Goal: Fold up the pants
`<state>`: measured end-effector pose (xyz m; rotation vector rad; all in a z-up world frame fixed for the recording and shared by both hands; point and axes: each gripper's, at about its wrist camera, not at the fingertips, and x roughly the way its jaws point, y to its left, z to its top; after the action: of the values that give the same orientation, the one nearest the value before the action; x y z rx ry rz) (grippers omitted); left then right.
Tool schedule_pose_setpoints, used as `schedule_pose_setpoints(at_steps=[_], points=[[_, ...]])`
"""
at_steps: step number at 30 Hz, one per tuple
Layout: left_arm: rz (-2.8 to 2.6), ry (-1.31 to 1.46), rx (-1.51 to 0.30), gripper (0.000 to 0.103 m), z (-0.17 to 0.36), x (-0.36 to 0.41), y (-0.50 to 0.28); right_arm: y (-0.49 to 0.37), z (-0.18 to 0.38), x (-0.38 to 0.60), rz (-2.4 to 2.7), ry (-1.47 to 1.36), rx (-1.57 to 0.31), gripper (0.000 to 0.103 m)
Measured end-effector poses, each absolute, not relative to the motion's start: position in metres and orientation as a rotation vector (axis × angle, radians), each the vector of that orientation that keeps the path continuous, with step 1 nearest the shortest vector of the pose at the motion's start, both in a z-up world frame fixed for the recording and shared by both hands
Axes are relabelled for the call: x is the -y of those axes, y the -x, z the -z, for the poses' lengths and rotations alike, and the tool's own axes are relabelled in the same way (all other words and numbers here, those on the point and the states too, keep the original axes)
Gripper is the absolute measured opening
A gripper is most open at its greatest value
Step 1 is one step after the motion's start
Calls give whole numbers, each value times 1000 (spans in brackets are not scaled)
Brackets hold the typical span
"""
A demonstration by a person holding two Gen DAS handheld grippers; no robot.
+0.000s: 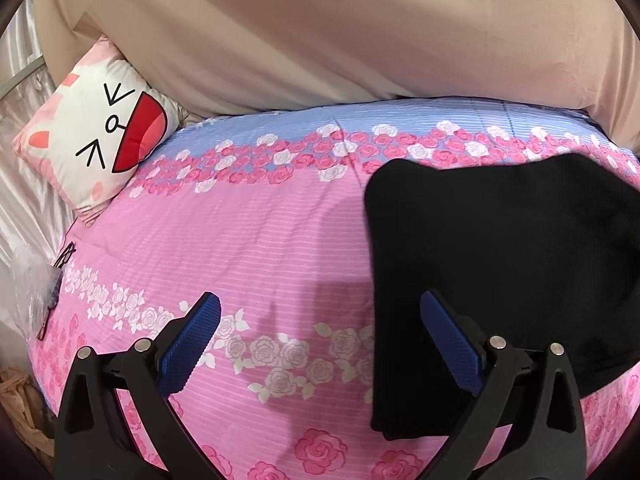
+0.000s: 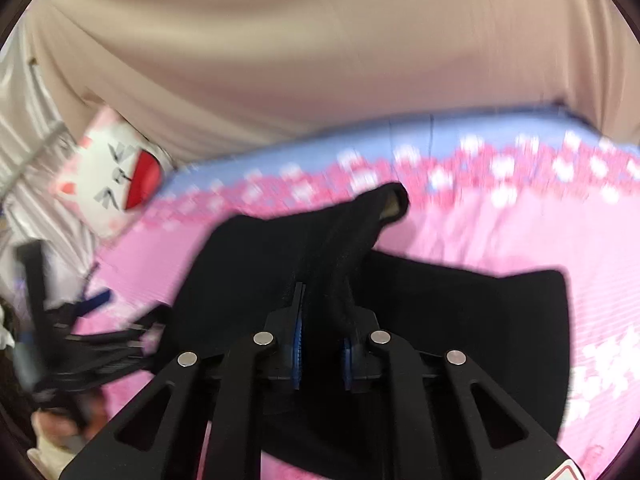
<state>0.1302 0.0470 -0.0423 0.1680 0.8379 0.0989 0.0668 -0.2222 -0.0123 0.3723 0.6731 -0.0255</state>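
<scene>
On the bed (image 1: 256, 240), the black pants (image 2: 460, 312) lay partly folded; the right tongs (image 2: 322, 336) pinched a raised fold, probably to carry it over, while the left tongs (image 1: 320, 340) hovered spread.

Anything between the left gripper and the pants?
Nothing visible. The left gripper hangs open over bare bedspread, with the black pants right beside its right-hand finger. The cat pillow sits far off.

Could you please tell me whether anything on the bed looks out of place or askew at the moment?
Only the black pants: one bunched section is pulled up off the floral bedspread, pinched in the right gripper, so they are not lying flat. The left gripper is open and empty. The cat-face pillow leans undisturbed.
</scene>
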Motion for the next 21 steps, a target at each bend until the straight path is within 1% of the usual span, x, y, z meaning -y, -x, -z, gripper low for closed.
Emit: schedule_pose_setpoints(at_steps=[2,4,7,8,9,12,13,14,21], points=[[-101,-165,-845,98,44,-50,-131,-47,2,221,68,-341,-640,12],[-103,-165,-854,98,48,-52,-133,-35,11,225,141,-308,-663,12],[-99,-165,-869,98,54,-52,-136,-45,71,244,177,-363,-845,14],[-99,-168,-873,98,56,-51,-137,-46,87,248,167,-404,-865,16],[-98,-172,-877,98,57,-49,-138,-41,86,249,166,-435,-821,16],[-96,-187,-879,98,58,-45,-138,-35,73,250,159,-453,-785,28],[-97,-188,-877,98,57,-45,-137,-33,69,252,170,-444,-767,41],[-94,-185,-877,98,57,-45,-137,-32,68,255,175,-442,-760,52],[-68,-147,-895,98,58,-50,-133,-32,88,287,96,-627,-762,52]])
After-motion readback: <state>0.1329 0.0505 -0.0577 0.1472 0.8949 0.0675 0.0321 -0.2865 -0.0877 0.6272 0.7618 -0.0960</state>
